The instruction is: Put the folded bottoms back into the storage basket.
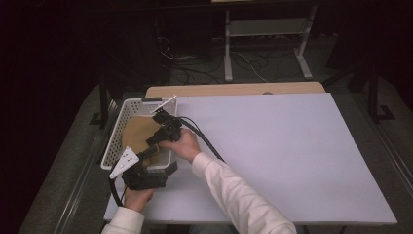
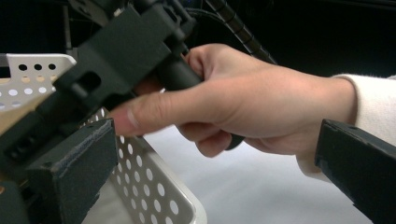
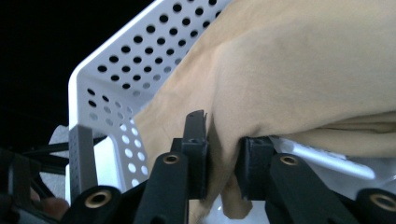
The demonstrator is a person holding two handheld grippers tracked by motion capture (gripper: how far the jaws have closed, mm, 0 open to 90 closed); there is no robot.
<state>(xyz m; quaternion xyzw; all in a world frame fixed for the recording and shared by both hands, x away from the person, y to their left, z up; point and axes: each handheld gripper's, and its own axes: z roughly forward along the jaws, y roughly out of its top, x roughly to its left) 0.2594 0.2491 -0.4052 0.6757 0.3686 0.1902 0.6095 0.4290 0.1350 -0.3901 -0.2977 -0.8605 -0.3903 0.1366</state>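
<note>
Tan cloth (image 3: 299,74) pinched by right gripper (image 3: 223,161) inside basket (image 3: 116,70); left gripper (image 2: 215,177) spread wide

The basket (image 1: 116,136) looks like white plastic, its walls punched through with rows of round holes and its rim smooth with a faint sheen. The cloth (image 3: 299,70) inside it is a soft, matt tan fabric, falling in loose folds without any visible weave. The table top (image 1: 282,156) is a smooth, matt white board, and behind it a strip of light wood (image 1: 234,89) shows a plain, dull finish. The right gripper (image 3: 223,170) is matt black plastic with brass-coloured metal bushings at its joints. The left gripper (image 2: 219,163) has dull black jaws with a slightly grainy, rubbery face. The person's sleeve (image 1: 234,190) is pale, matt cloth.
</note>
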